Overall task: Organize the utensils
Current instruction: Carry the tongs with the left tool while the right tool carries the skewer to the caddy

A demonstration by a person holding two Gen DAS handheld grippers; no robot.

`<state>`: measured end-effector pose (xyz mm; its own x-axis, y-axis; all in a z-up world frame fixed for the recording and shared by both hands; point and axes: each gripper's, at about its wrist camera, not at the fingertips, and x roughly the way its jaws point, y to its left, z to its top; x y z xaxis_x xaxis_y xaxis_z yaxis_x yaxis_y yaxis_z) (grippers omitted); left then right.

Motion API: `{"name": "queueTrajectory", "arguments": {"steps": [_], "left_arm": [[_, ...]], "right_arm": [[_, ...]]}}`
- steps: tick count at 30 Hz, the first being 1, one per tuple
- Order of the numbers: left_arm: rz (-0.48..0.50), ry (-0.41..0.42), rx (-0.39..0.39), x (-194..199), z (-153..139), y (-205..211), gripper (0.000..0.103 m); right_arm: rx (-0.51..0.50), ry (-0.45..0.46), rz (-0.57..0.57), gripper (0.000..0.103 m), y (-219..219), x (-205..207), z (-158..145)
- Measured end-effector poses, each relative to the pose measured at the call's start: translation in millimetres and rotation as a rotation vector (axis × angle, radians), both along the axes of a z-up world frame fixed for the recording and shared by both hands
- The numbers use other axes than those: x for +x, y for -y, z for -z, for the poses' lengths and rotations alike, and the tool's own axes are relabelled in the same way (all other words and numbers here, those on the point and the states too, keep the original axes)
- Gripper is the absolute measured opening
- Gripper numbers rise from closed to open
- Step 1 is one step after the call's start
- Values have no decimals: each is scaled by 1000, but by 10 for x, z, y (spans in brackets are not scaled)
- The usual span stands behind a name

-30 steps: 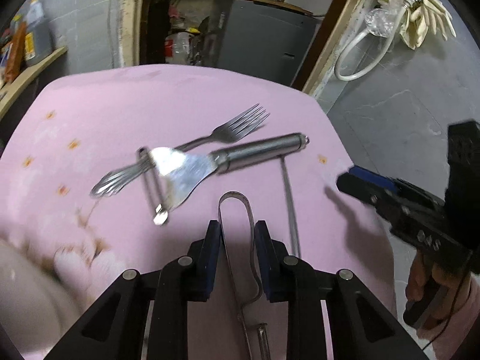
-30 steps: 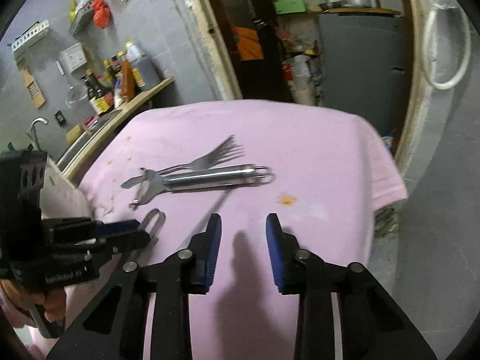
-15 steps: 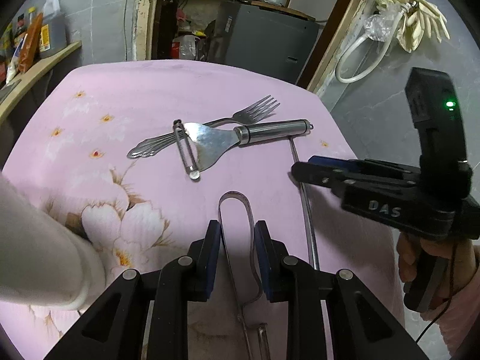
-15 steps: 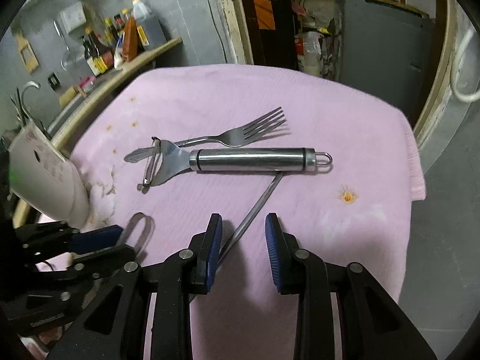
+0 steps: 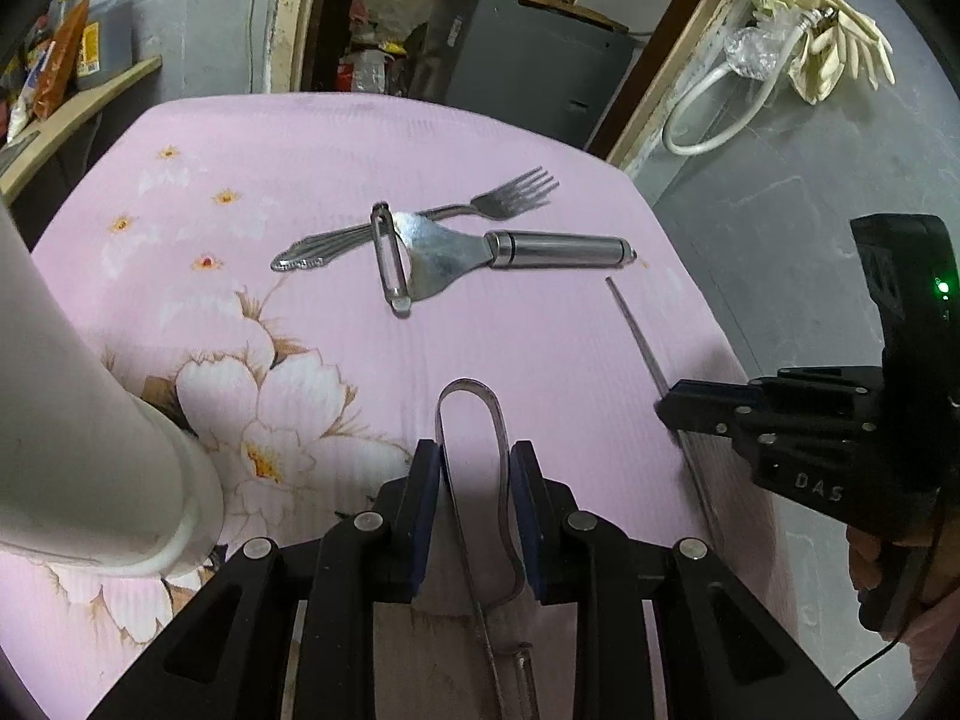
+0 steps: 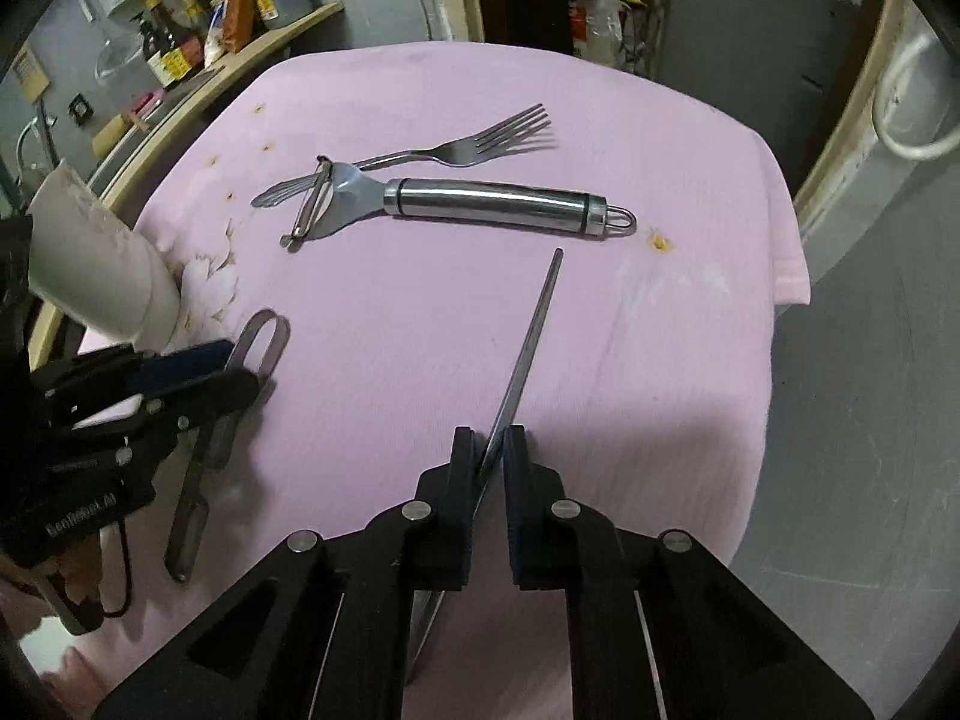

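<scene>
On the pink floral cloth [image 5: 336, 138] a fork [image 5: 516, 192] [image 6: 480, 144] lies behind a steel peeler [image 5: 558, 249] [image 6: 492, 204]. A looped metal utensil [image 5: 471, 396] [image 6: 258, 336] sits in my left gripper [image 5: 474, 468] [image 6: 240, 372], which is shut on the loop's two strips. A thin metal rod [image 6: 534, 336] [image 5: 636, 324] lies nearer the right edge. My right gripper [image 6: 489, 450] [image 5: 666, 408] has its jaws closing, with the rod between the pads and pressed at both sides. The rod's near end is hidden under the fingers.
A white cylindrical container [image 5: 90, 420] [image 6: 96, 264] leans at the left, close to my left gripper. The cloth's right edge [image 6: 792, 276] drops to a grey floor. A shelf with bottles [image 6: 198, 18] runs along the left wall.
My right gripper has tipped down and come over the rod, and its jaws have narrowed around it. The left gripper still holds the looped utensil and has barely shifted.
</scene>
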<state>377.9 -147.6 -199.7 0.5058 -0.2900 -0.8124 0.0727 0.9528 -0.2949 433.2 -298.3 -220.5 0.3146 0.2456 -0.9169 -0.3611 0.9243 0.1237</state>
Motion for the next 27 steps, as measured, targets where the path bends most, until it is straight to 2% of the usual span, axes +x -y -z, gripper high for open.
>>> {"name": "queueTrajectory", "arguments": {"steps": [3, 7, 9, 12, 13, 15, 16, 18, 20, 23, 25, 27], "left_arm": [[35, -18, 21, 25, -7, 26, 26], [88, -35, 27, 40, -19, 80, 40], [108, -31, 56, 32, -19, 121, 40], [124, -17, 89, 9, -15, 159, 39], [123, -14, 96, 0, -16, 158, 37], [106, -5, 140, -5, -13, 159, 23], [102, -4, 148, 2, -15, 151, 23], [86, -14, 117, 19, -20, 109, 23], [76, -16, 81, 21, -35, 60, 23], [59, 41, 40, -73, -166, -2, 22], [62, 104, 29, -180, -305, -17, 22], [66, 130, 8, -260, -379, -35, 22]], "right_arm": [[-12, -3, 26, 10, -63, 87, -21], [0, -33, 54, 15, -65, 186, -30], [14, -49, 63, 15, -111, 241, -44], [32, -64, 81, 10, -47, 257, -15], [33, -62, 80, 8, -21, 272, 5], [49, -73, 87, 8, 47, 332, 3], [54, -84, 91, 7, 56, 347, 5], [84, -96, 93, 5, 105, 356, 13], [194, -114, 122, 4, 228, 281, 33], [315, -40, 177, 4, 369, 3, -47], [366, 18, 198, 4, 424, -197, -100], [404, 81, 210, 4, 457, -386, -153]]}}
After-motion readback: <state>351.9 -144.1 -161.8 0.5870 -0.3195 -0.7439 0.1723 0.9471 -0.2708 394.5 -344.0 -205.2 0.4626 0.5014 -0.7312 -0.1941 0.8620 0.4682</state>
